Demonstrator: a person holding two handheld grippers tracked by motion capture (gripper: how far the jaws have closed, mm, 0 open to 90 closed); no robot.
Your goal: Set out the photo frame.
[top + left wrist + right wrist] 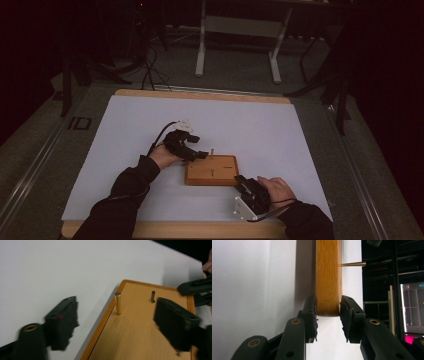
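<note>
A small wooden board lies on the white tabletop. A thin brass peg stands upright near its far left corner, and a shorter peg sits near its middle. My left gripper hovers at that corner, open. In the left gripper view the tall peg rises ahead between the spread jaws of this gripper, untouched; the short peg is beyond it. My right gripper is shut on the board's near right corner. In the right gripper view its pads press both faces of the board.
The table's wooden rim runs along the near edge. Beyond the far edge stand a metal table frame and cables on the dark floor. A lit screen shows at the right of the right gripper view.
</note>
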